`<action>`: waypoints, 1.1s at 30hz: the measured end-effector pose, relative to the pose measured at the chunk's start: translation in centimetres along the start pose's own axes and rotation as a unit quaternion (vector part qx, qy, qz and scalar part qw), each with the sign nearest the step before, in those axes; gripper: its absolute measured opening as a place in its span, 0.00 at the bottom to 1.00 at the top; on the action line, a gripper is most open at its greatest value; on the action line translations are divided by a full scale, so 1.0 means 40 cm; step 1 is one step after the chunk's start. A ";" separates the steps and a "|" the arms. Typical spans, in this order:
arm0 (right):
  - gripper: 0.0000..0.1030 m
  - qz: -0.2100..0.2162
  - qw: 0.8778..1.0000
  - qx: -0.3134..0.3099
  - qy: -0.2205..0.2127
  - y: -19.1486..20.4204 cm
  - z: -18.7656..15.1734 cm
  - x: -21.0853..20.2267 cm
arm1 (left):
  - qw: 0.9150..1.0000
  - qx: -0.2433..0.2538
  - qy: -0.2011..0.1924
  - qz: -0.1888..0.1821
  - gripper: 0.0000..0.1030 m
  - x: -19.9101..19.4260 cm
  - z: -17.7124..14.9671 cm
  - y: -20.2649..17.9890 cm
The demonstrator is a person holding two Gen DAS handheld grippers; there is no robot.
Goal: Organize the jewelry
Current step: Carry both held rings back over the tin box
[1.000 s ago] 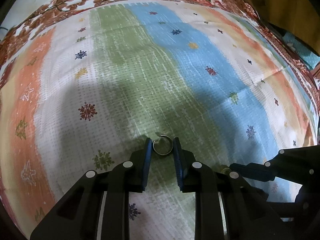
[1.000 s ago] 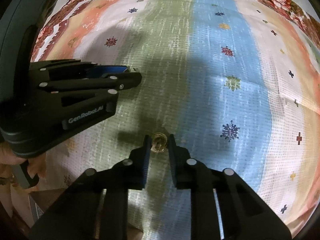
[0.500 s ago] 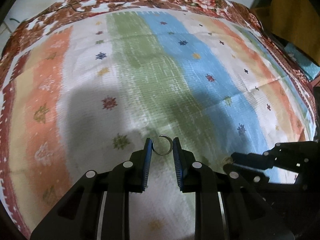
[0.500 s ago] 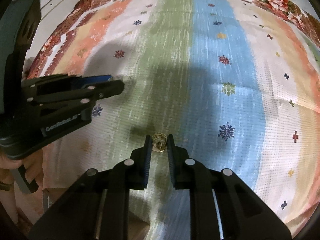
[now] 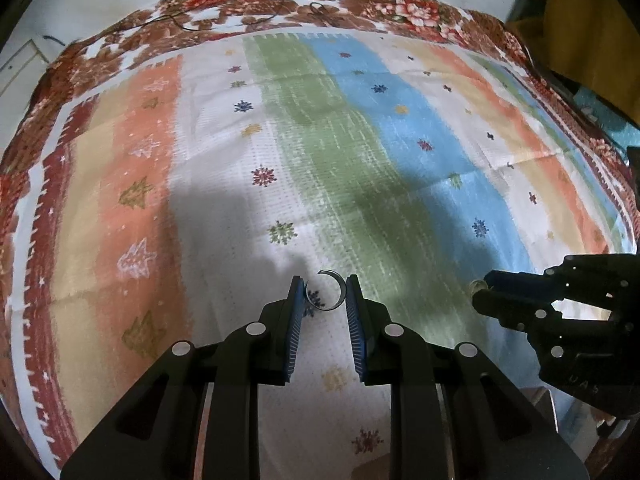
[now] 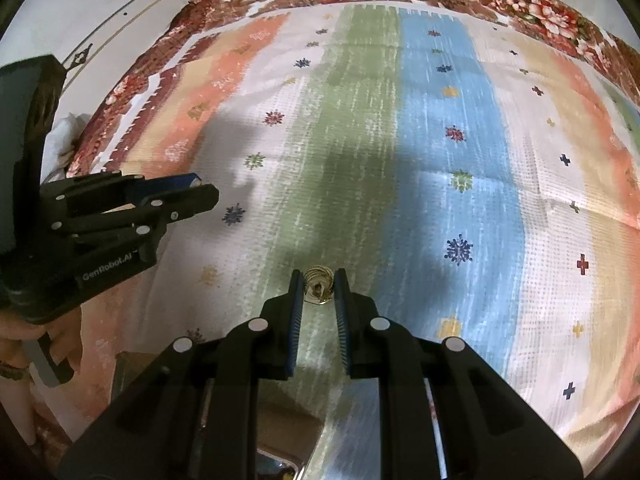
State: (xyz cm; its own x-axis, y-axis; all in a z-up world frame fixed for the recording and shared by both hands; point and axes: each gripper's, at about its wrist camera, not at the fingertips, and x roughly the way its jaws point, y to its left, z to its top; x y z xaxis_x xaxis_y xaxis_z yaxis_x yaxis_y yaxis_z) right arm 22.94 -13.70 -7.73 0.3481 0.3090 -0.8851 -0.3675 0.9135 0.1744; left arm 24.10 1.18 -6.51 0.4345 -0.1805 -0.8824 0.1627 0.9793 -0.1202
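While your left gripper [image 5: 325, 294] pinches a silver ring [image 5: 329, 290], your right gripper [image 6: 319, 289] clamps a gold earring [image 6: 318, 283] (both above the striped cloth [image 5: 360, 152]).

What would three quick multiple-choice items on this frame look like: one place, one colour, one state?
1. Where is the silver ring?
A. flat on the cloth
B. between the left gripper fingers
C. in a box

2. What colour is the piece in the right gripper?
A. gold
B. black
C. red

3. How does the right gripper stand?
A. wide open
B. shut on the gold ring
C. shut on nothing

Answers:
1 B, the ring sits upright between the blue pads, above the striped cloth.
2 A, it shows yellow metal.
3 B, both pads press its sides.
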 end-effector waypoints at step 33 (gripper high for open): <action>0.17 0.033 0.998 -0.009 -0.056 0.068 -0.129 -0.161 | 0.996 0.026 -0.065 -0.047 0.20 -0.224 -0.186 -0.101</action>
State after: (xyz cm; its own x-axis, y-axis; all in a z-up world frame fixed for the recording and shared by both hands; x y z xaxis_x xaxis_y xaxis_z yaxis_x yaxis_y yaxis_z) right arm 15.26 -14.58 -3.78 0.4166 0.3959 -0.8183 -0.4070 0.8862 0.2215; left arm 12.96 -0.50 -1.51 0.5252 -0.2853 -0.8018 0.2526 0.9519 -0.1733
